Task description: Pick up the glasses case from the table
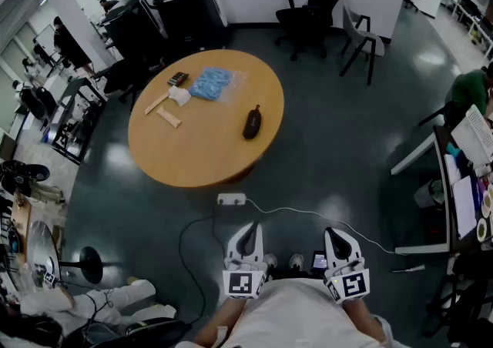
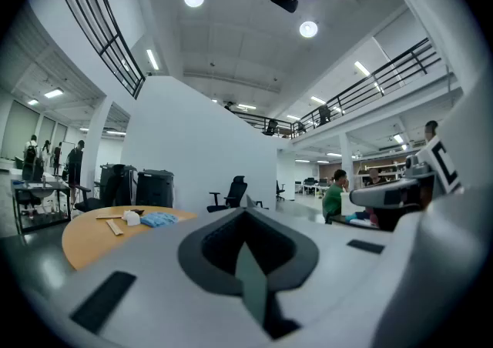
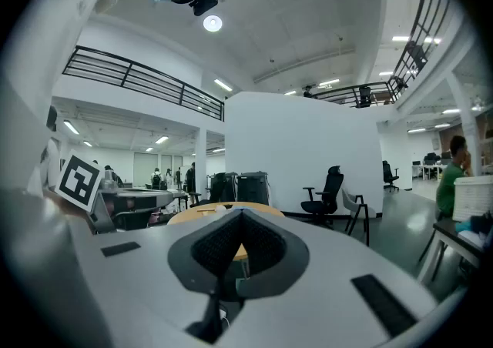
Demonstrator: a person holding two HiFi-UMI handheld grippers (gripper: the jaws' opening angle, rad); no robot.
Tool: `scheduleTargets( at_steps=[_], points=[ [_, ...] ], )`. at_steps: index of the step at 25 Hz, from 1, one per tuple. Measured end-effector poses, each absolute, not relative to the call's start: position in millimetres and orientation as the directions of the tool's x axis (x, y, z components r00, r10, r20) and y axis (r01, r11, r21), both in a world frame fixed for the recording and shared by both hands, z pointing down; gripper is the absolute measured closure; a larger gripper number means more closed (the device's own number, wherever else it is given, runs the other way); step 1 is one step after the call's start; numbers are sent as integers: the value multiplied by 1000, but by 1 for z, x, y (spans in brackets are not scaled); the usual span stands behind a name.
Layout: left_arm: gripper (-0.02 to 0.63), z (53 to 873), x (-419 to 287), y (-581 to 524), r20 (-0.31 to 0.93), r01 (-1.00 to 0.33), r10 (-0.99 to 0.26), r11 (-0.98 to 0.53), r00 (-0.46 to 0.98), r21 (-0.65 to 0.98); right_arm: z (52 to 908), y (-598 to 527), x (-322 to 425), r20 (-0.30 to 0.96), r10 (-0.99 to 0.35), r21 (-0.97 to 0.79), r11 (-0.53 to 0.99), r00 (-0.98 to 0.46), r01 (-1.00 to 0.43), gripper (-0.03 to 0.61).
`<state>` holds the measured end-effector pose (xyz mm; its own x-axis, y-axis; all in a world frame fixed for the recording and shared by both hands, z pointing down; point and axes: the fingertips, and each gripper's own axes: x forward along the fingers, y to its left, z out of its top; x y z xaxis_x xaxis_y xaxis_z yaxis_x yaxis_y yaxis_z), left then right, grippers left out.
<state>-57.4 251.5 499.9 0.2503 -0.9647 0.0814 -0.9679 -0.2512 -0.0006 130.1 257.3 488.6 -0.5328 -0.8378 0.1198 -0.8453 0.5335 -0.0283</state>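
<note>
The black glasses case (image 1: 252, 123) lies on the right part of the round wooden table (image 1: 192, 154), far ahead of both grippers. My left gripper (image 1: 246, 239) and right gripper (image 1: 340, 241) are held low, close to my body, over the floor, each with jaws together and nothing in them. In the left gripper view, the left gripper (image 2: 251, 266) points level and the table (image 2: 92, 237) shows at the left; the case is not made out there. The right gripper (image 3: 231, 262) aims at the table (image 3: 189, 215), mostly hidden behind its jaws.
On the table lie a blue packet (image 1: 211, 82), a white object (image 1: 179, 95), wooden sticks (image 1: 168, 116) and a small dark item (image 1: 178, 78). A power strip (image 1: 231, 199) with cables lies on the floor before me. Office chairs (image 1: 312, 8), black bins (image 1: 185, 8), a desk (image 1: 451, 185).
</note>
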Motion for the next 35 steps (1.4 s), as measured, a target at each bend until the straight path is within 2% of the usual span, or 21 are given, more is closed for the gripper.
scheduleTargets(
  at_steps=[13,21,35],
  points=[
    [607,501,-56,257,90,-970,-966,-243,242,0,491,259,126,111,-822,-27,560,-559,-828,564],
    [607,506,-48,250,112,-973,-967,-229,229,6,481,250,141,45,-826,-95,557,-562,-825,563],
    [607,502,-39,207,145,-988,-978,-155,152,-11,481,192,162,61,-791,-97,602,-608,-793,563]
  ],
)
